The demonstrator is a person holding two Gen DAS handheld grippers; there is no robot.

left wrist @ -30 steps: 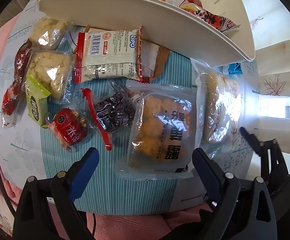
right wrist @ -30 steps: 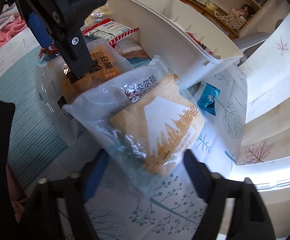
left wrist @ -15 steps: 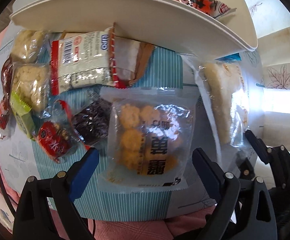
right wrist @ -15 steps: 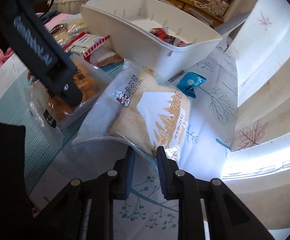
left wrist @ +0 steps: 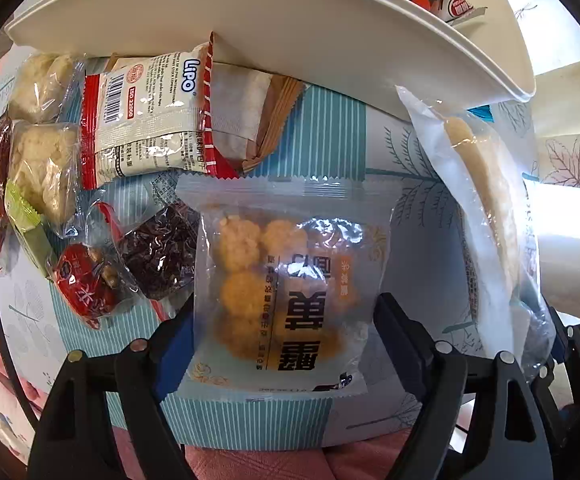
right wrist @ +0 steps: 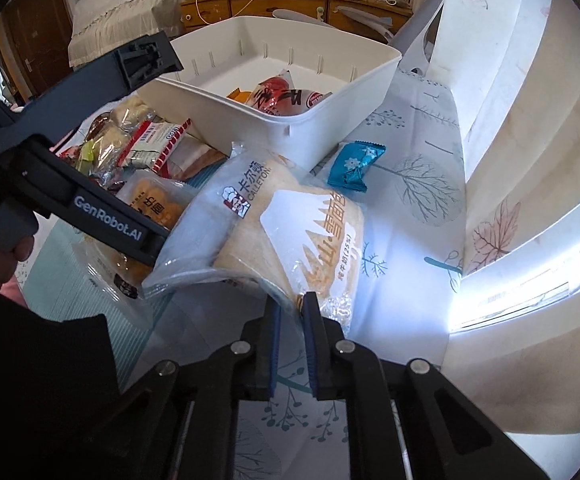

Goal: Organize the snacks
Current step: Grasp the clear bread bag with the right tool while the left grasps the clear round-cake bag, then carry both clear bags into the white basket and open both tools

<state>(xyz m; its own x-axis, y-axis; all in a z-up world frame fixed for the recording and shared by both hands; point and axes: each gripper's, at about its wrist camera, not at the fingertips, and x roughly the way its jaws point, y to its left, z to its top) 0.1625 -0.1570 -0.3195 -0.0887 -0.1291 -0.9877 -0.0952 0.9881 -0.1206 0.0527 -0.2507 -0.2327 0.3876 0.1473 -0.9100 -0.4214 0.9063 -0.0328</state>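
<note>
Right tool jaws just closing, nipping bottom edge of clear crinkly bread packet, lifted off table. Left tool jaws narrowing, straddling glossy packet of round golden puffs; pad contact unclear. White plastic bin beyond.

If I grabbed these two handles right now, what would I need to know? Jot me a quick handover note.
Right gripper: jaws have just closed on the edge of the bread pack.
Left gripper: jaws closing, astride the cookie bag; pads not clearly pressing it.
White bin: holds a red-and-white packet and something orange.
Left: both bags, the blue candy, and the pile of small snacks on the tablecloth.
</note>
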